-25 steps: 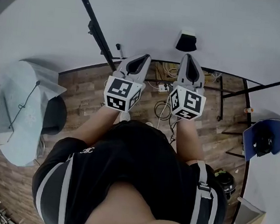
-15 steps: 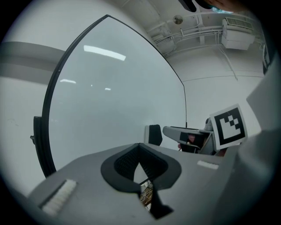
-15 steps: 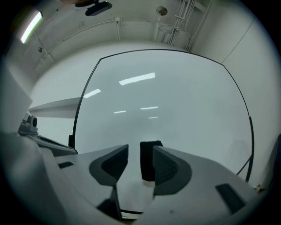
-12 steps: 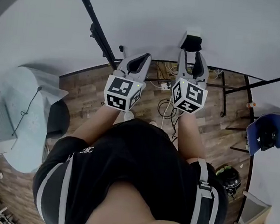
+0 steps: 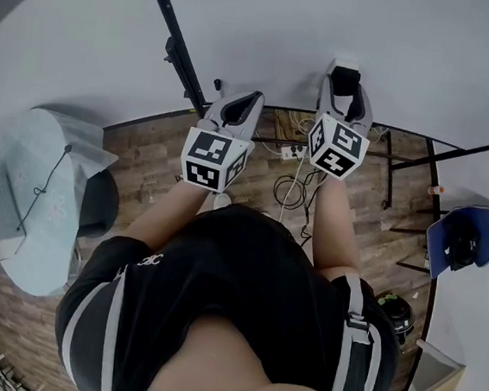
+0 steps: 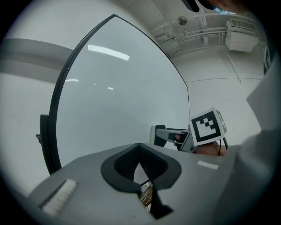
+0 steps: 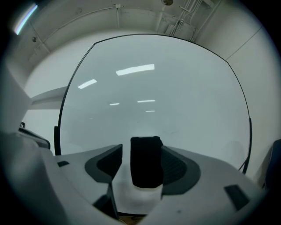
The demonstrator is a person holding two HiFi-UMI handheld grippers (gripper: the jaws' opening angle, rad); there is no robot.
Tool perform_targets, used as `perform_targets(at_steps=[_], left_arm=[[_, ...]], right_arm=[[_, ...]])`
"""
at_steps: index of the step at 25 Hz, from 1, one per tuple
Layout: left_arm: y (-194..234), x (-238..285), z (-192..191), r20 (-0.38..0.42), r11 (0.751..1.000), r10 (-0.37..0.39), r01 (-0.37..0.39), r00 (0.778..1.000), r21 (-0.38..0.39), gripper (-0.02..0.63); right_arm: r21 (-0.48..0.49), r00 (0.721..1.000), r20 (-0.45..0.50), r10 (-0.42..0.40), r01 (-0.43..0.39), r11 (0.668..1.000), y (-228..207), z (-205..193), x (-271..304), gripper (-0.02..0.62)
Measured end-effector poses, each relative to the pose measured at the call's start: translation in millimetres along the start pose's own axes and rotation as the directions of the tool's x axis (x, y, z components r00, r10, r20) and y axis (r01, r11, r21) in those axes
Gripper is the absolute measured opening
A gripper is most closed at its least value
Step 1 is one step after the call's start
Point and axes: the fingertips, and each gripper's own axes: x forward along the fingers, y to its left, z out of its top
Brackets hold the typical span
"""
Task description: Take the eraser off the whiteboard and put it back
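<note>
The eraser, black with a white back, sits on the whiteboard. My right gripper reaches level at the board with its jaws opening, one on each side of the eraser. In the right gripper view the eraser fills the space between the pads, with a gap showing at the left pad. My left gripper is shut on nothing, short of the board and to the left. In the left gripper view, beyond its own closed tips, the right gripper is at the eraser.
A black stand pole crosses the board's left part. Cables lie on the wooden floor below. A pale covered table stands at left, a blue chair at right. The board's dark frame shows at the left.
My right gripper has moved forward to the board and its jaws have spread from shut to wide around the eraser. The left gripper has barely shifted.
</note>
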Motion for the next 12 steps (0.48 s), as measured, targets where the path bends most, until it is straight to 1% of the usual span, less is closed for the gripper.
perform_targets(at_steps=[4, 9, 12], left_arm=[[3.4, -1.6, 2.8, 0.004, 1.0, 0.012, -0.012, 1.0, 0.0, 0.009], [5.2, -4.1, 5.4, 0.006, 1.0, 0.029, -0.029, 1.0, 0.004, 0.009], [6.3, -5.8, 4.7, 0.006, 0.999, 0.039, -0.039, 0.999, 0.01, 0.009]], right_arm=[[0.022, 1.0, -0.023, -0.012, 0.013, 1.0, -3.6, -1.5, 8.4, 0.252], [0.024, 0.999, -0.053, -0.01, 0.011, 1.0, -4.7, -5.1, 17.3, 0.256], [0.008, 0.998, -0.066, -0.02, 0.021, 1.0, -6.8, -8.5, 24.7, 0.255]])
